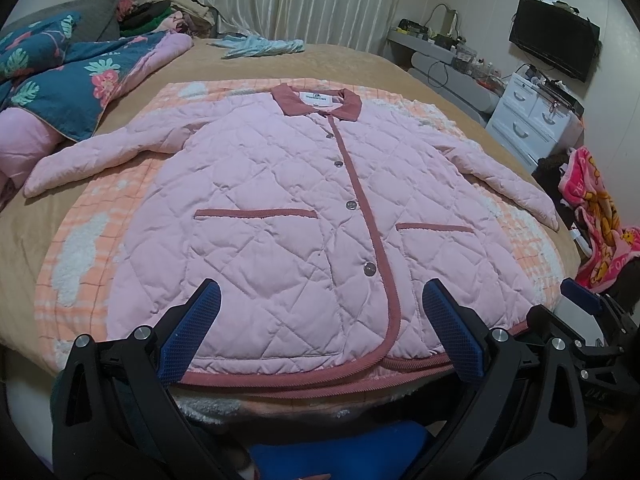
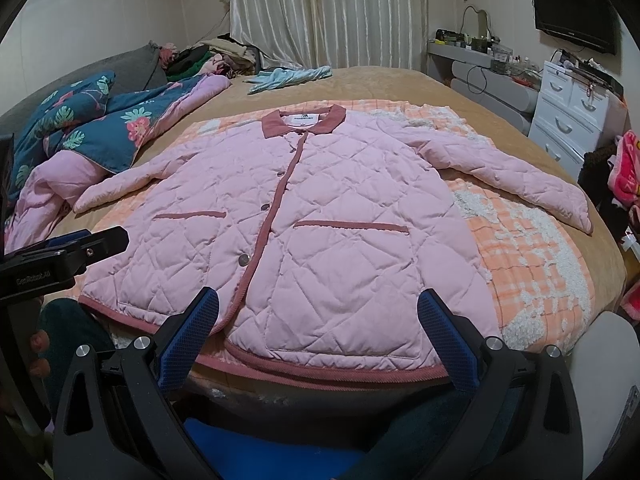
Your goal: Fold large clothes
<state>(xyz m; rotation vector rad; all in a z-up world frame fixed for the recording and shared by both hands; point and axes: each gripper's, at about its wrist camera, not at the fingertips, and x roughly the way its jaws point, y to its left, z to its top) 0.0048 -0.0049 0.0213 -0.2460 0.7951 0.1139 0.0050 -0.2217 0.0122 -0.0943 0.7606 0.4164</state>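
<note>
Quilted pink jacket (image 1: 280,216) lies flat, front up, buttoned, on an orange-and-white plaid blanket (image 1: 80,264) spread over the tan bedcover (image 1: 360,60). Collar (image 1: 316,103) is dusty rose and points to the far side of the bed; hem with matching rose trim (image 1: 320,376) sits at the near edge. Both sleeves are spread out to the sides: one sleeve (image 1: 96,156) runs toward the floral quilt (image 1: 60,72), the other sleeve (image 2: 520,184) angles toward the white drawer unit (image 2: 568,120). Four snap buttons run down the placket, and a rose-trimmed pocket sits on each side of it.

Left gripper (image 1: 320,334): fingers spread wide, nothing between them, blue pads (image 1: 192,332) framing the hem on the placket side. It hovers at the near edge; contact with fabric can't be confirmed.

Right gripper (image 2: 316,334): fingers likewise spread wide and empty, framing the hem below the pocket (image 2: 352,226). The right wrist view also catches the left gripper at frame left, off the jacket's hem corner.

A light blue garment (image 2: 288,75) lies on the far part of the bed, well apart from the jacket. A clothes pile (image 2: 208,58) sits at the far corner by the curtain (image 2: 328,12). A wall-mounted TV (image 1: 554,42) hangs above the drawers.
</note>
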